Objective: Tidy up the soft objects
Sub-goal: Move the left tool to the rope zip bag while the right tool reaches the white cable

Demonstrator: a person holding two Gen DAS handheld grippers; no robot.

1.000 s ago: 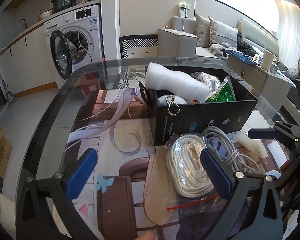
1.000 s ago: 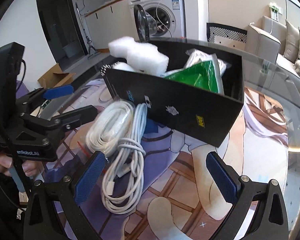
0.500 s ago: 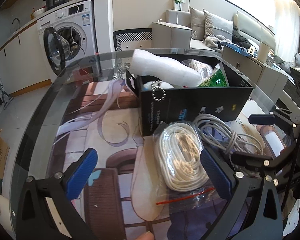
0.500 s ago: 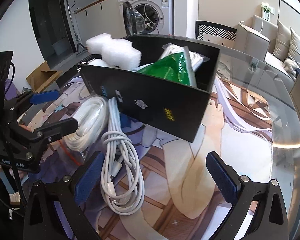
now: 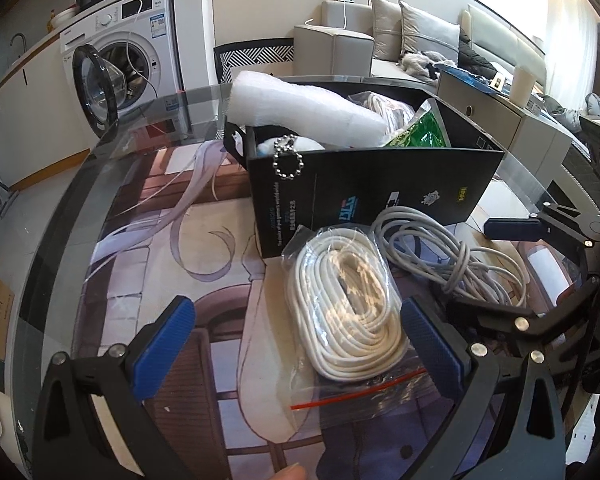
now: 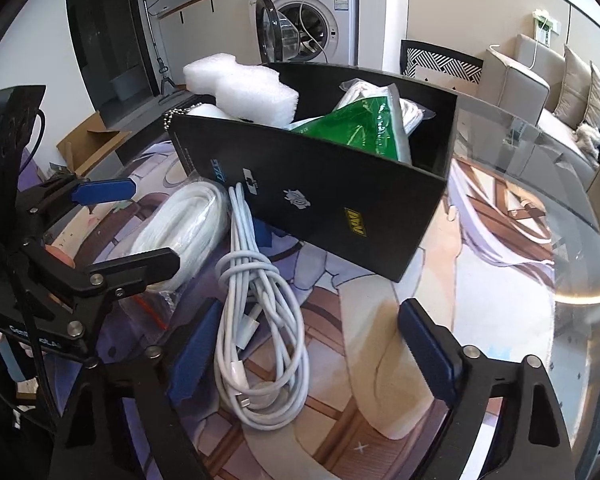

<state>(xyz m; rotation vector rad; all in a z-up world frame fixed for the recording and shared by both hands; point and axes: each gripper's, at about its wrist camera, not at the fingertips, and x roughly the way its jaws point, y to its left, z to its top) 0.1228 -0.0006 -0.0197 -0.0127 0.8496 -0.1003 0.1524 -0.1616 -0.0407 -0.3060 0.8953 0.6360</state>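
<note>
Cable pickup underway: right gripper (image 6: 304, 344) fingers closing around the loose cable (image 6: 256, 332); left gripper (image 5: 296, 344) spread over the bagged cord (image 5: 348, 300). Next, lift into box (image 6: 320, 200).

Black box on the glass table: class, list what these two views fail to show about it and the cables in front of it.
- Black box floor, both views: hidden by its front wall, the foam and the green packet.
- Loose cable far end, right wrist view: it runs behind the box.
- Bagged cable right side, left wrist view: covered by the left claw's finger.
</note>
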